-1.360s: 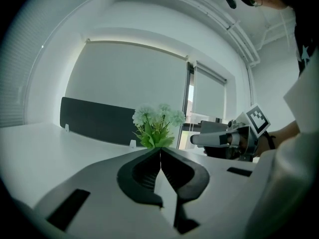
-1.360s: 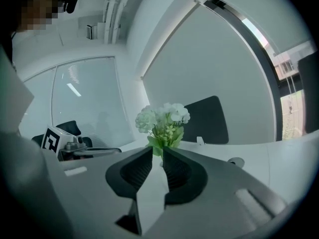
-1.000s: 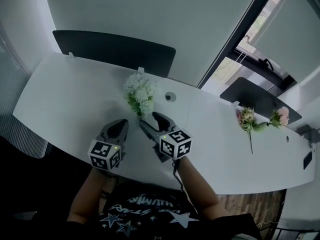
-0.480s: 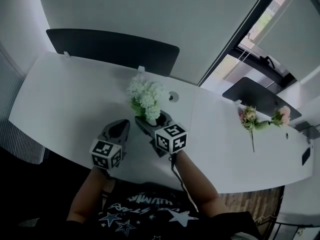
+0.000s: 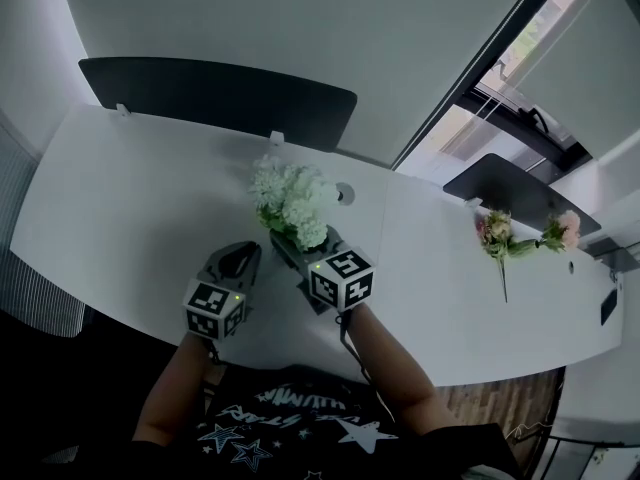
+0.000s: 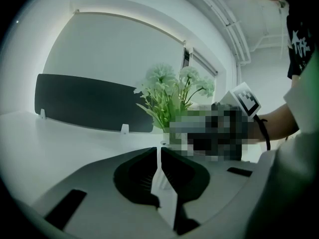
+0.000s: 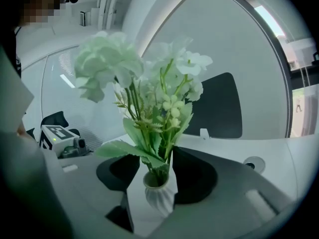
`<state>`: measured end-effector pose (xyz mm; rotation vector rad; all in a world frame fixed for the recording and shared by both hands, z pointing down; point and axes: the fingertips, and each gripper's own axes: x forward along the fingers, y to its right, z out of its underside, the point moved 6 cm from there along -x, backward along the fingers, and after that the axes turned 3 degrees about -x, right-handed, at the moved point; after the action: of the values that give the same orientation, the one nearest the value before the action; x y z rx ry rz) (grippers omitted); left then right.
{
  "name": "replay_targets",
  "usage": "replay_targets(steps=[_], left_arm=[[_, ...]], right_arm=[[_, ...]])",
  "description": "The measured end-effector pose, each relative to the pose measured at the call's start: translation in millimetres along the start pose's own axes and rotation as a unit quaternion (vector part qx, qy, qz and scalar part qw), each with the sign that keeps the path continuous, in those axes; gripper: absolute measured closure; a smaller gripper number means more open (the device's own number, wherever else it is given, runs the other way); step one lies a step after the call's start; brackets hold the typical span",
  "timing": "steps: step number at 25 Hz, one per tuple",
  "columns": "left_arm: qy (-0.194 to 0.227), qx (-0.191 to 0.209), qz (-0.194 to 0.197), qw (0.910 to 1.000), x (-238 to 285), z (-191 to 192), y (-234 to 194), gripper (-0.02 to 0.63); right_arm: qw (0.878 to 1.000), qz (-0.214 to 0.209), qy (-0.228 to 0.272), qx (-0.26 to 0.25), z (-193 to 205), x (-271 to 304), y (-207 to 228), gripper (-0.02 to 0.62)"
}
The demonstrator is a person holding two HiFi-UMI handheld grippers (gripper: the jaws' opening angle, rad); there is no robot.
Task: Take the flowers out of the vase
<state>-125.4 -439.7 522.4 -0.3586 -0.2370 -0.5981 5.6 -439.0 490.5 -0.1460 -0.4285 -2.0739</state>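
Head view, with both gripper views. The white ribbed vase (image 7: 160, 195) stands upright on the white curved table (image 5: 130, 198), near the middle of its front half. The flowers (image 7: 164, 108) are in it: green stems and toothed leaves rising to pale white blooms.

My right gripper (image 7: 158, 163) has its jaws apart, one on each side of the vase, and they have just been closing in on it. The right-hand pad looks to be touching the vase wall or just beside it. I read a thin gap at the left-hand pad, so I cannot call this a grip.

My left gripper (image 6: 159, 156) has its jaws together with nothing between them. It sits to the left of the vase, apart from it, pointing toward the flowers.

Markings: the left cube (image 5: 213, 310) and the right cube (image 5: 341, 278) carry black-and-white square patterns. My dark shirt (image 5: 290, 423) has white stars and a line of lettering too blurred for me to read.

Background: a dark partition (image 5: 215, 93) stands along the table's far edge, with a round grommet (image 5: 345, 192) just behind the vase. Pink flowers (image 5: 497, 236) lie flat on the table well to the right
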Motion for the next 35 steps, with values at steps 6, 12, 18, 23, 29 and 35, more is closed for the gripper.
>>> replay_targets(steps=[6,12,18,23,29,35], left_arm=[[-0.005,0.007,0.024,0.9997,9,6,0,0.583],[-0.002,0.025,0.068,0.9974,16,5,11,0.461],[-0.030,0.071,0.096,0.9924,35,13,19,0.367],[-0.041,0.093,0.092,0.9905,50,16,21,0.360],[-0.052,0.096,0.088,0.9901,57,21,18,0.360],[-0.045,0.096,0.083,0.9909,55,22,17,0.360]], right_arm=[[1.000,0.009,0.006,0.003,0,-1,5,0.463],[1.000,0.010,0.009,0.006,-2,-3,4,0.477],[1.000,0.012,0.008,0.008,-1,-4,5,0.483],[1.000,0.010,0.007,0.008,-1,-4,5,0.486],[1.000,0.009,0.003,0.003,-3,-7,6,0.499],[1.000,0.014,0.015,0.002,-10,-10,4,0.503]])
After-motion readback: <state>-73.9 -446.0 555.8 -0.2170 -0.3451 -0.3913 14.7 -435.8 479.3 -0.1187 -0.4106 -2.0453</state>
